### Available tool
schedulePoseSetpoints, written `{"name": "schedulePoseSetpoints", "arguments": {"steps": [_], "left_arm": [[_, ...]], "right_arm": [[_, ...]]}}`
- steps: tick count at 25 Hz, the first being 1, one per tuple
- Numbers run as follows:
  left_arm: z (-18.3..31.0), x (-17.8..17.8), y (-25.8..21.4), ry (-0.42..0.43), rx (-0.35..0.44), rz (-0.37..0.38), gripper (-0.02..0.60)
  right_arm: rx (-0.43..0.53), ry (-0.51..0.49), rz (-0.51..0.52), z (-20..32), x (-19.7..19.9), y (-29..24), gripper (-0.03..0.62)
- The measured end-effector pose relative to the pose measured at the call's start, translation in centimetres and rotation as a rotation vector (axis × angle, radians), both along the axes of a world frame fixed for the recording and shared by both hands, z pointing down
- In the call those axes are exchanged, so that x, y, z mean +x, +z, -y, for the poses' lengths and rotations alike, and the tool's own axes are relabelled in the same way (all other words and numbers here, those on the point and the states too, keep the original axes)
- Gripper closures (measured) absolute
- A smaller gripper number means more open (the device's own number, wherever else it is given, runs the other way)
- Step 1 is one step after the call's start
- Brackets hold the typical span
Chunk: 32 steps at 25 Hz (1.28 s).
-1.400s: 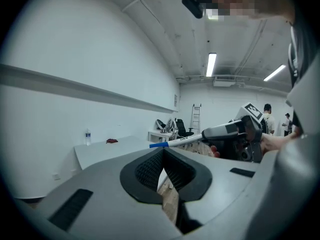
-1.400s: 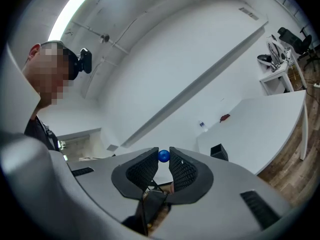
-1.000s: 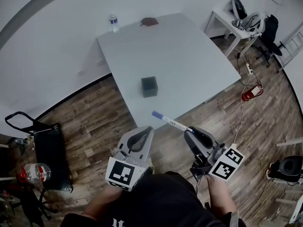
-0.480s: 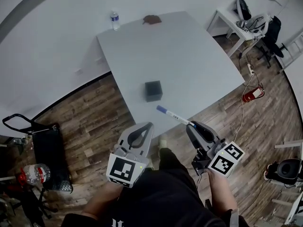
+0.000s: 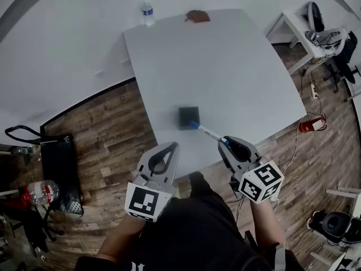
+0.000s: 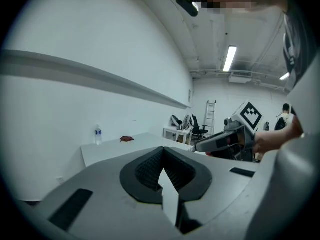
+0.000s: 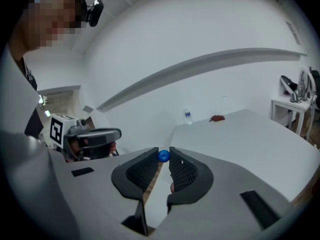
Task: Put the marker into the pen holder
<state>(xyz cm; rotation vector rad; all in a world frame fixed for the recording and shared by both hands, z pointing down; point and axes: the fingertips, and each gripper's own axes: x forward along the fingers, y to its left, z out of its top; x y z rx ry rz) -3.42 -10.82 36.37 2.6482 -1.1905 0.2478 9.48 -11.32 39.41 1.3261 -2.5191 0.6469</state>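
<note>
- Marker: white barrel, blue cap leading, clamped between jaws of right gripper. Cap end sits at near corner of pen holder in head view (height above it not readable).
- Pen holder: dark, square, upright near front edge of table.
- Left gripper: jaws together, nothing between them, off table edge.
- Step in hand: approach and alignment.
- Next move likely requires: tilt marker toward vertical, centre cap over opening, lower, release.
</note>
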Motion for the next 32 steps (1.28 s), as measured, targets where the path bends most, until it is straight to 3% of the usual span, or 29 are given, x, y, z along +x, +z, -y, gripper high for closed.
{"name": "schedulePoseSetpoints", "arguments": {"steps": [8, 15, 24, 32], "left_arm": [[5.0, -0.2, 1.8, -0.134, -0.062, 0.037, 0.575], [6.7, -1.6, 3.9, -0.238, -0.132, 0.064, 0.577], [7.2, -3.2, 5.4, -0.33, -0.184, 0.081, 0.575], [7.2, -4.1, 5.8, -0.371, -0.207, 0.089, 0.575]], "right_arm": [[-0.123, -0.282, -0.259, 6.5, -1.6, 7.3, 0.52], [-0.15, -0.521, -0.487, 8.8, -4.3, 13.5, 0.52], [-0.132, -0.561, -0.633, 10.4, -5.7, 19.6, 0.52], [-0.131, -0.57, -0.658, 10.6, -6.8, 21.6, 0.52]]}}
